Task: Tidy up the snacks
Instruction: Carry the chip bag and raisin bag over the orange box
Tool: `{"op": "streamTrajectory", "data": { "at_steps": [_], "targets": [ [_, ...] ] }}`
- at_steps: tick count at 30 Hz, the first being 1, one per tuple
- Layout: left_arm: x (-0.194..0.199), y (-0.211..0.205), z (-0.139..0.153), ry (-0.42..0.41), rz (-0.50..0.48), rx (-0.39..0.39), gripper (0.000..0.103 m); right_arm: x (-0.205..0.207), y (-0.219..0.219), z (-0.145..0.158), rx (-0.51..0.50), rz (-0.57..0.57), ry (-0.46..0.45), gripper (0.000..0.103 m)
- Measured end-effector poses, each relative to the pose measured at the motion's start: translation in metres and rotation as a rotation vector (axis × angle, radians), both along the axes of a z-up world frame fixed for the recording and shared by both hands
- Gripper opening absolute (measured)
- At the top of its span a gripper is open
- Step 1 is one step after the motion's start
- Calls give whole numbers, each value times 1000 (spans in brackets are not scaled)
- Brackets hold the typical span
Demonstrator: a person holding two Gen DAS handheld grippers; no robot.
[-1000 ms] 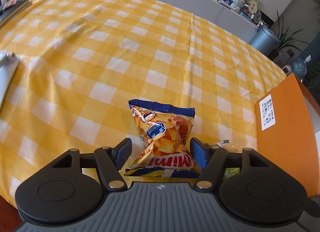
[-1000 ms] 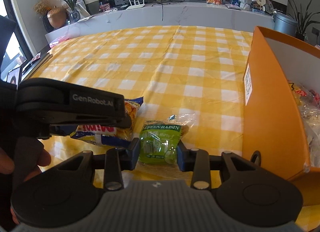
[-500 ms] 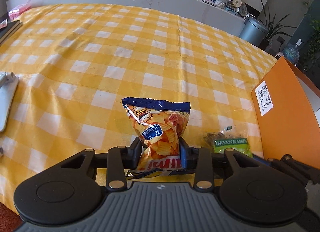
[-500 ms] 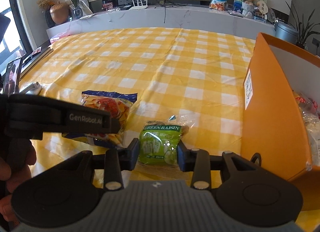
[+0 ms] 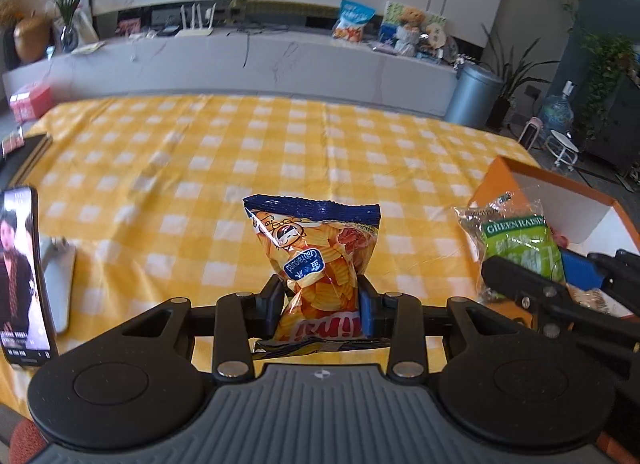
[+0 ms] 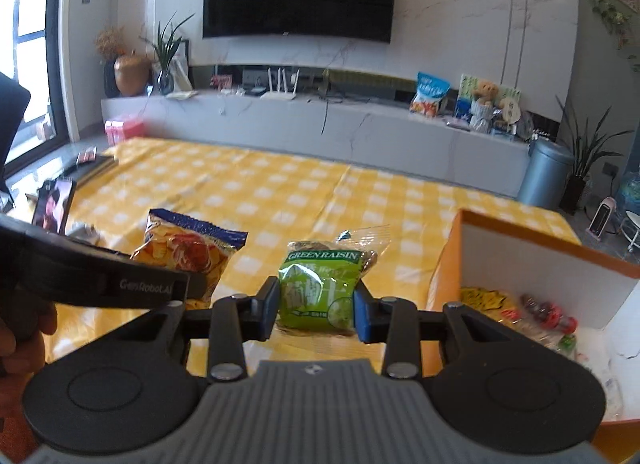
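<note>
My left gripper [image 5: 322, 310] is shut on an orange and blue chip bag [image 5: 316, 260] and holds it upright above the yellow checked tablecloth [image 5: 240, 152]. My right gripper [image 6: 316, 310] is shut on a green raisin bag [image 6: 320, 288], also lifted off the table. The raisin bag also shows in the left wrist view [image 5: 520, 248], and the chip bag in the right wrist view [image 6: 188, 248]. An orange box [image 6: 540, 248] with white inner walls stands at the right, with several snack packets [image 6: 532, 312] inside.
A phone [image 5: 22, 276] showing a video lies at the table's left edge beside a grey stand [image 5: 58, 284]. A grey counter [image 6: 320, 124] with a snack bag, a teddy bear and routers runs behind the table. A grey bin [image 6: 546, 172] stands at the far right.
Both grippers have risen and tilted up, lifting the chip bag and the raisin bag off the tablecloth. The box's inside has come into view.
</note>
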State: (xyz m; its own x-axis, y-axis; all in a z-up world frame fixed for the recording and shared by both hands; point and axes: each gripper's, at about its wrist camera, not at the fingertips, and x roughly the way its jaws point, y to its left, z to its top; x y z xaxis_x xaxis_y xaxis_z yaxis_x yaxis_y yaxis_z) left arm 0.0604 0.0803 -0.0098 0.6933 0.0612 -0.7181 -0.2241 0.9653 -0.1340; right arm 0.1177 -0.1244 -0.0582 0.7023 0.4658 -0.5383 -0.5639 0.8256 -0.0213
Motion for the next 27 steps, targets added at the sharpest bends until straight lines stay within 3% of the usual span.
{"op": "streamTrajectory", "data": {
  "at_steps": [6,16,21,27],
  "targets": [
    [5,-34,34,-77,-126,8,42,7,-44,30,74,-59,-10,36],
    [53,-115,68,-164,-386,13,42,34,-140,53,70,-214,-32,36],
    [91,-160,63,-135,-520,-4,42,53,-190,51,33,-304,-19,36],
    [138,-206,39,-45,-644,-23,42,87,-231,40,-40,-347,31,36]
  ]
}}
